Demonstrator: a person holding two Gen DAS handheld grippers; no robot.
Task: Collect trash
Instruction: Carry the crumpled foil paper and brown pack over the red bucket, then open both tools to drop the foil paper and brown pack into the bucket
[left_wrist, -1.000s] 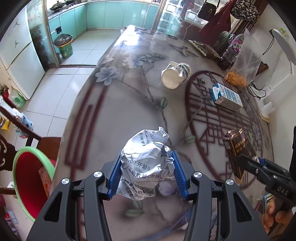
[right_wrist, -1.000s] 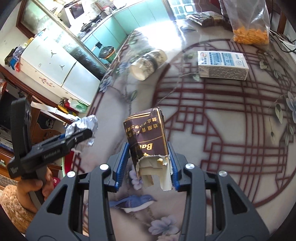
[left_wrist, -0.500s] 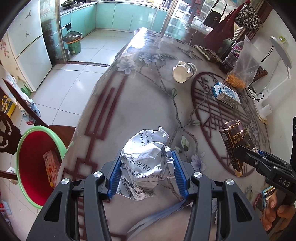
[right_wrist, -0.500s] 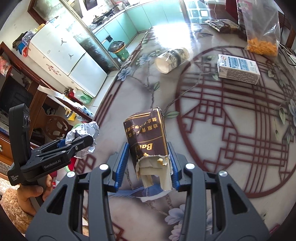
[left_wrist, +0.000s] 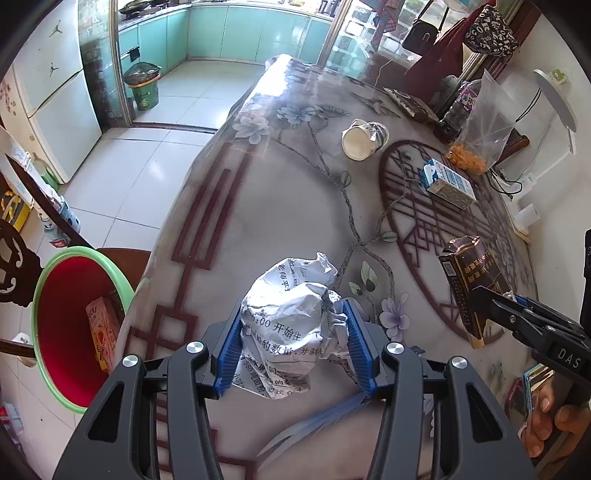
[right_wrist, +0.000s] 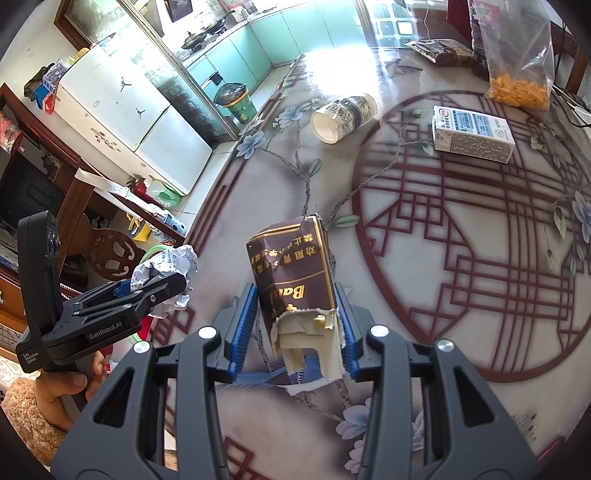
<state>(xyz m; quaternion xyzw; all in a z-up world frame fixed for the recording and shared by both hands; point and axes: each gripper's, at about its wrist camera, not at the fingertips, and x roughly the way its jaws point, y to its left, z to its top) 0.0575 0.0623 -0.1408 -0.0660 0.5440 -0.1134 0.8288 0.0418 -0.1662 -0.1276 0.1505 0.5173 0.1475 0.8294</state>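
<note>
Meanwhile each claw is clamped on trash above the table (left_wrist: 258, 206), where a paper cup (left_wrist: 364, 138) and milk carton (left_wrist: 447, 182) lie.

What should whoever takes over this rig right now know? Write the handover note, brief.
Left hand-held gripper: shut on the crumpled paper ball, above the table edge.
Right hand-held gripper: shut on the torn brown carton, above the table.
Bin: red basin with green rim on the floor left of the table, one box already inside.
Left to do: drop both items in, then fetch the tipped paper cup and the milk carton.
</note>
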